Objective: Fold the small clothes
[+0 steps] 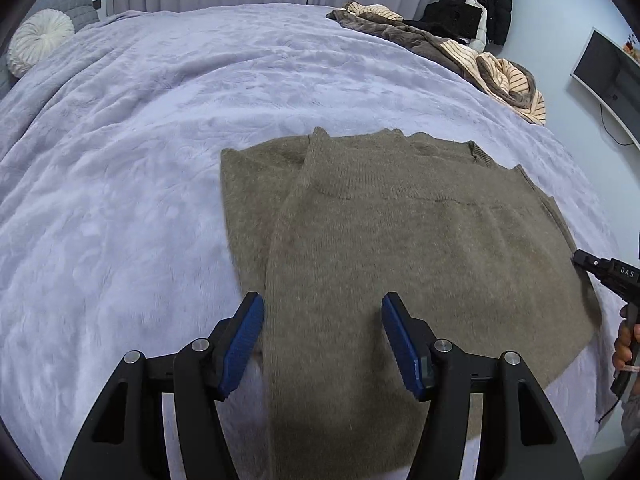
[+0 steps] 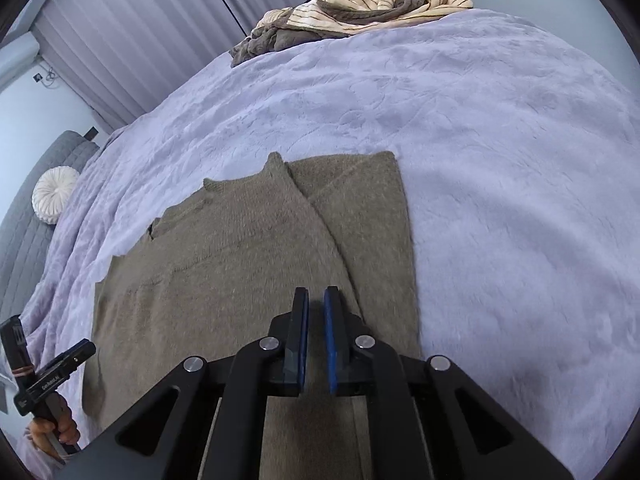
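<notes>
The left claw stands wide above the sweater, nothing between its pads. The right claw is nearly closed, seemingly empty. The sweater lies flat near the bed's near edge; striped clothes lie at the far edge.

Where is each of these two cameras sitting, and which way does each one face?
Left wrist: sits behind the left gripper, jaws open, looking down at the brown sweater on the bed; the right gripper shows at the right edge.
Right wrist: behind the right gripper, jaws nearly shut and empty, above the same sweater; the left gripper shows lower left.
Shared: sweater, bed, striped clothes, round white cushion.
</notes>
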Demonstrator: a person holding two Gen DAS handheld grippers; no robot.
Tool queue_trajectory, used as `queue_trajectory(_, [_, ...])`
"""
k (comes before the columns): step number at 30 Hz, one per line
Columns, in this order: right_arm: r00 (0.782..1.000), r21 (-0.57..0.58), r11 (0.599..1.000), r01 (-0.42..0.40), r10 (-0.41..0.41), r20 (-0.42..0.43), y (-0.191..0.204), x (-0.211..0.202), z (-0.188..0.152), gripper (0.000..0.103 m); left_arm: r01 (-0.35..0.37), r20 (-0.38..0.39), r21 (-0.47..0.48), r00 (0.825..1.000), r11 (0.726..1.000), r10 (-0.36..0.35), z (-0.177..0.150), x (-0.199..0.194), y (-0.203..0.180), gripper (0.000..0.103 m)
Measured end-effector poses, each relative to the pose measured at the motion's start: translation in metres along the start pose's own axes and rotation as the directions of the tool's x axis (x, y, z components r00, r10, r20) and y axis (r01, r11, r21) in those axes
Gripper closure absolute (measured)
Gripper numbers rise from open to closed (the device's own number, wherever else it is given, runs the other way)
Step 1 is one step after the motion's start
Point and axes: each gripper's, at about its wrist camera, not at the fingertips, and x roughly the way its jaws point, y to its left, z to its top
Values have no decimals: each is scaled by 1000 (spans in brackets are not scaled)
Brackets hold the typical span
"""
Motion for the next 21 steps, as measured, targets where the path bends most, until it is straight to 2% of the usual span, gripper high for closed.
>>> queue_trajectory(3, [999, -26, 999, -33, 33, -13, 10, -18, -27, 94, 1, 2, 10, 1000, 1000, -1, -20, -11, -5, 40])
queue_trajectory(5, [999, -43, 999, -26, 25, -21, 14, -24, -45, 94, -17, -21, 9, 1000, 1000, 17, -34, -9, -6, 40])
queue_trajectory(7, [999, -42, 999, -10, 9, -33, 12, -27, -62, 95, -25, -66, -30, 998, 999, 23, -49, 0, 1, 40])
queue_trajectory(9, [1000, -7, 1000, -9, 9, -29, 3, -31, -73, 95, 0, -60, -79, 998, 997, -5, -62, 0, 10, 40])
queue_trajectory(12, [1000, 33, 999, -4, 5, -11, -8, -40, -80, 95, 13, -46, -120, 999, 993, -18, -70, -7, 18, 40])
queue_trajectory(21, [1000, 133, 991, -16, 14, 18, -24, -55, -95, 95, -6, -37, -154, 999, 988, 0, -82, -20, 20, 40])
